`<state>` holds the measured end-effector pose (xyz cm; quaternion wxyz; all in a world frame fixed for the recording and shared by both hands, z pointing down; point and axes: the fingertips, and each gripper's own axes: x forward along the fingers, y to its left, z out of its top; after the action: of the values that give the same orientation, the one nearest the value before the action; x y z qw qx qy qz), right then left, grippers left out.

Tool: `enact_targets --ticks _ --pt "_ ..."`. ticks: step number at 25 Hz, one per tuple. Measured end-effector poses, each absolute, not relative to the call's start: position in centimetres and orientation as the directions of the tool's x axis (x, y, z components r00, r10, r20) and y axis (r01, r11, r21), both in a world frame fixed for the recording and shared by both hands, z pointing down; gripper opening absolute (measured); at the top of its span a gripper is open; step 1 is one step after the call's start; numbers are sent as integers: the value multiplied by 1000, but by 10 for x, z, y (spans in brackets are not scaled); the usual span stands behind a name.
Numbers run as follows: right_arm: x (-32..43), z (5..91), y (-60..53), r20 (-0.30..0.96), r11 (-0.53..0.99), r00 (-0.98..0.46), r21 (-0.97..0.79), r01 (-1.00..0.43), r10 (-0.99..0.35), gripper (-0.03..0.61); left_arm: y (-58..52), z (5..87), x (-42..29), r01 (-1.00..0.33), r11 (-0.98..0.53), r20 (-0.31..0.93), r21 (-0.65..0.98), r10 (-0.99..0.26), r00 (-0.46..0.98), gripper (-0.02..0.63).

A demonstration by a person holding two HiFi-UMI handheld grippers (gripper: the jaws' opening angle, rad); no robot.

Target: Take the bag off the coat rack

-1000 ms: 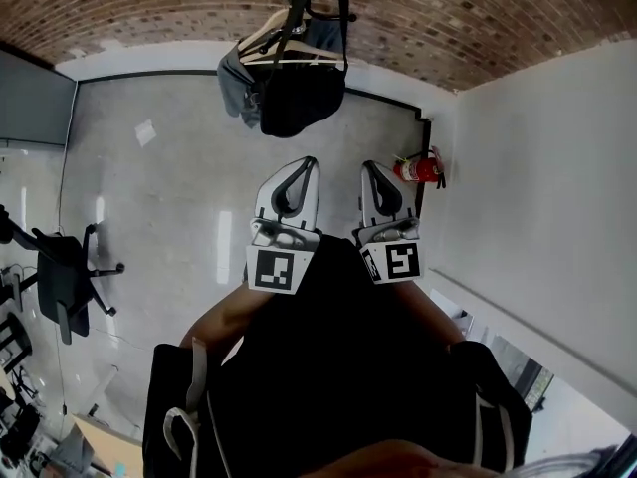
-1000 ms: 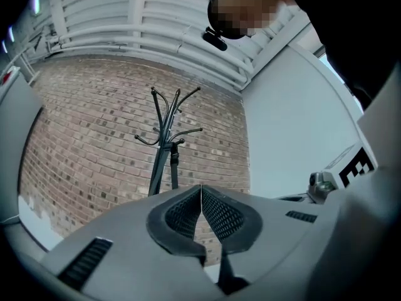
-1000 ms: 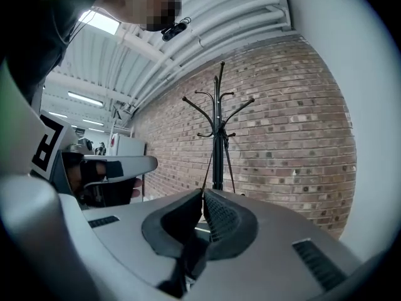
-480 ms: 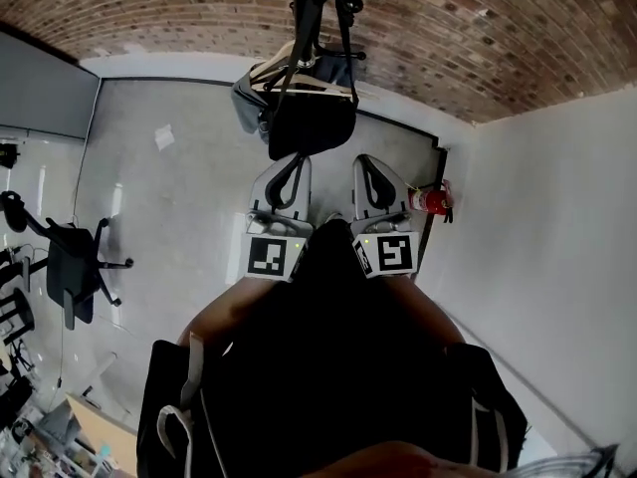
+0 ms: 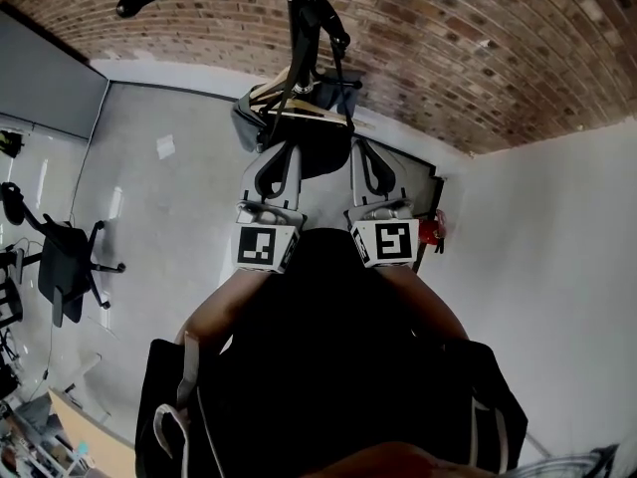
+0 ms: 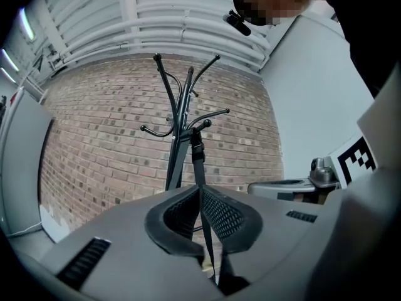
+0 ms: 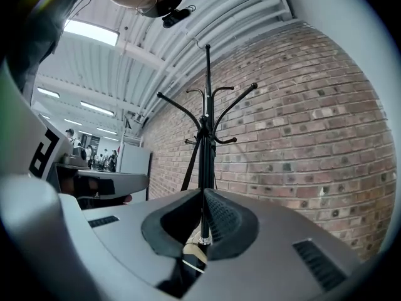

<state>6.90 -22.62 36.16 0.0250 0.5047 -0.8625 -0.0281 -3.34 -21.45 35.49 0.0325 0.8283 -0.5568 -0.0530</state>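
Nearest the camera in the head view, the person's black-clad torso (image 5: 328, 366) sits behind both tools, with one bare forearm leading to each.

The left gripper (image 5: 287, 149) carries its black-and-white square-marker cube (image 5: 261, 245) at the rear. In the left gripper view this gripper (image 6: 200, 190) is clenched: the two dark ribbed pads (image 6: 222, 215) meet at their tips, and nothing is held between them.

The right gripper (image 5: 360, 149) sits parallel to the left one and just beside it, with its own marker cube (image 5: 388, 242) behind it. In the right gripper view it (image 7: 203, 190) is also clenched and empty, its tips in contact.

The black fabric bag (image 5: 317, 152) hangs directly ahead of both tools. In the head view it shows in the gap between the two jaw tips. Whether either tip touches it cannot be told. Its black webbing strap (image 6: 197, 162) rises from behind the left gripper's tips to a hook of the rack.

A grey-blue garment on a pale wooden hanger (image 5: 247, 122) hangs ahead of the left gripper, to its left.

The black metal coat rack with curved hooks (image 7: 205, 105) stands upright beyond the bag, in line with the right gripper's tips.

The red brick wall (image 6: 94, 137) lies behind the rack.

A red fire extinguisher (image 5: 430, 229) stands to the right of the right gripper, by a white wall. A black office chair (image 5: 60, 277) stands well to the left of the left gripper.
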Motion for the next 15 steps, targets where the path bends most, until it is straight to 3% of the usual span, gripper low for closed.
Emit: enact_targets --ticks 6,8,10,15 --pt "48 358 -252 12 555 -555 60 -830 -832 25 -234 357 -30 -899 -428 -60 91 -904 424 23" --pt "43 359 -261 25 560 -560 51 -827 -828 77 -241 354 -31 -894 -434 -66 111 -901 429 30" --pt "39 361 -270 42 563 -562 40 -825 -826 109 -248 350 -33 -890 -440 -73 116 -898 434 84" --pt "40 359 -291 43 524 -522 52 -850 -852 109 -269 351 -39 -894 -438 -57 97 -899 434 118"
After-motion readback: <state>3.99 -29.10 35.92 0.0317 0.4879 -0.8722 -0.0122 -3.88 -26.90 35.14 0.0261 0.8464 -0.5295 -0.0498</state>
